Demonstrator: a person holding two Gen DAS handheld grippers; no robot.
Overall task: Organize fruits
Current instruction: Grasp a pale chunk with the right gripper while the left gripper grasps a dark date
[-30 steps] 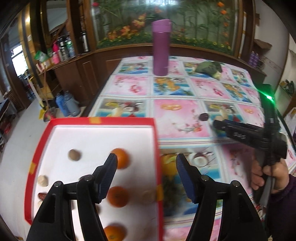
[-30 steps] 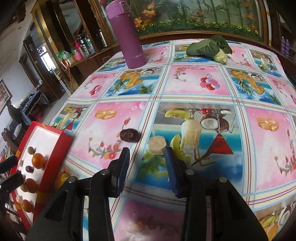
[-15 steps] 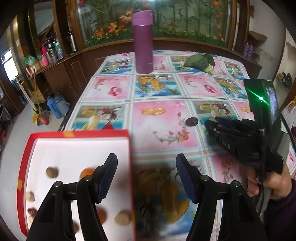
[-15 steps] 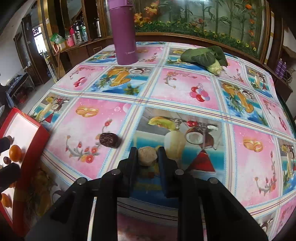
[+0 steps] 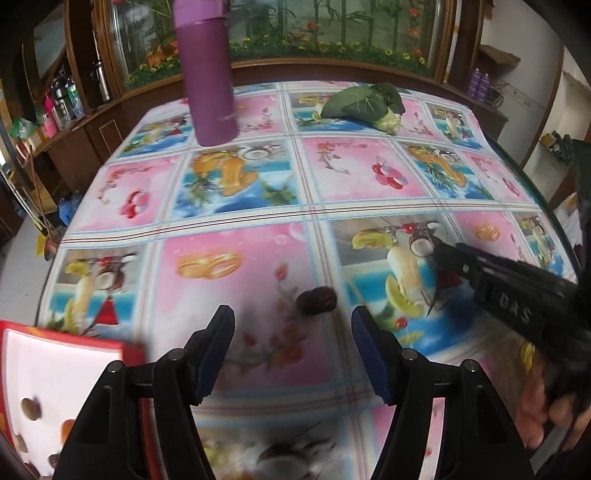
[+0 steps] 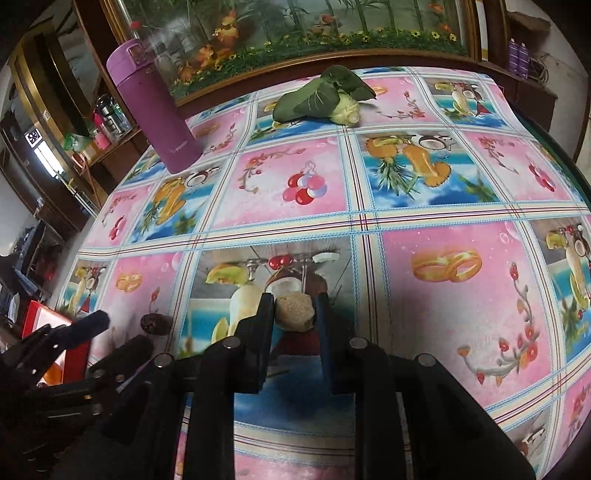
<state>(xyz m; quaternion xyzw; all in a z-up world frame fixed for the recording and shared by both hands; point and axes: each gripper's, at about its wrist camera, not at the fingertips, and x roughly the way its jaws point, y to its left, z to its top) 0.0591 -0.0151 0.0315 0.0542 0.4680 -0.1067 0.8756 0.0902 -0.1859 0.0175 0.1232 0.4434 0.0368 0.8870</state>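
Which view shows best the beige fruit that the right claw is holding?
The right wrist view: the beige fruit sits large and sharp between the right claw fingers, its rough surface visible. In the left wrist view the right claw appears from the side and hides the fruit.

Home dining room: fruit-print cloth [image 6: 332, 206] on the counter, wooden cabinet [image 5: 85, 147] upper left, framed flower picture [image 6: 295, 26] along the top.

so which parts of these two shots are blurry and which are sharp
Left wrist view: the near tablecloth and the red tray are smeared by motion, the dark date is soft, the purple bottle fairly crisp. Right wrist view: mostly sharp, including the tan nut between the right gripper fingers; edges bend from the fisheye.
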